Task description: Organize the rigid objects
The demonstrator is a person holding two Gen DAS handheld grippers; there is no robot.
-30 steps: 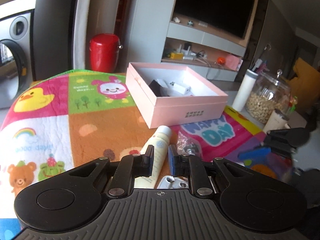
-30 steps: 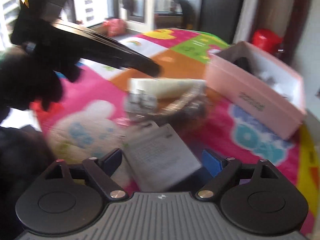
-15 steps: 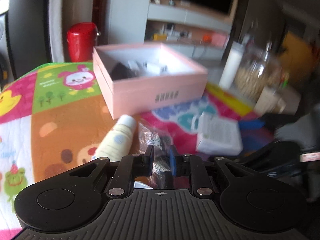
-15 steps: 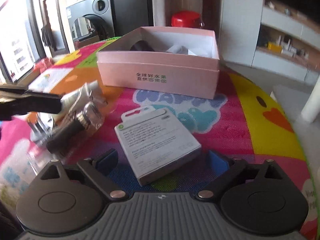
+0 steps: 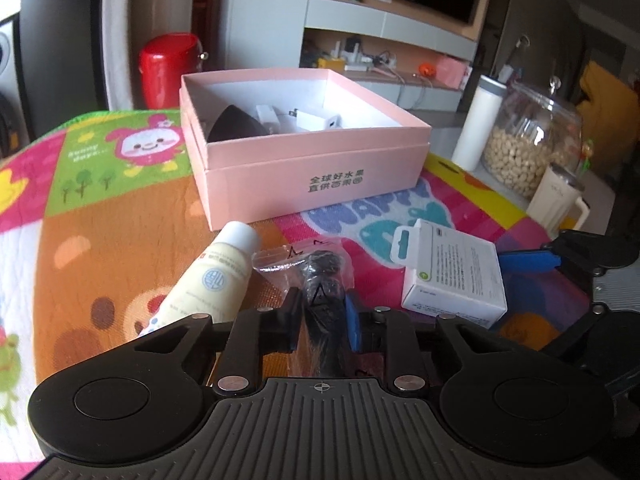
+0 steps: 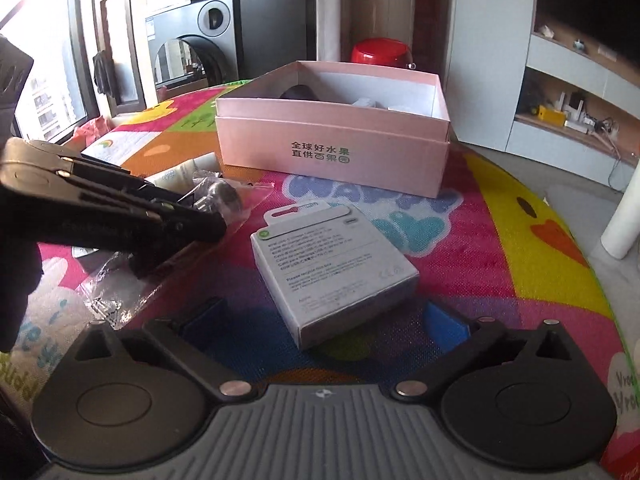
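An open pink box (image 5: 304,168) (image 6: 332,152) stands on a colourful mat and holds a dark oval object (image 5: 236,128) and white chargers (image 5: 316,122). My left gripper (image 5: 323,320) is shut on a clear plastic bag with a dark object (image 5: 320,276) (image 6: 222,198), just in front of the box. A cream tube (image 5: 212,280) lies to its left. My right gripper (image 6: 324,318) is open, its jaws on either side of a white retail box (image 6: 336,264) (image 5: 452,276) lying on the mat.
A red canister (image 5: 170,68) stands behind the pink box. A white bottle (image 5: 478,124), a glass jar of nuts (image 5: 528,144) and a cream mug (image 5: 560,204) stand at the right. Another clear bag (image 6: 116,292) lies on the mat at the left.
My left gripper has moved right from the tube and closed on the bag. My right gripper has swung toward the pink box, with the white box still between its open jaws.
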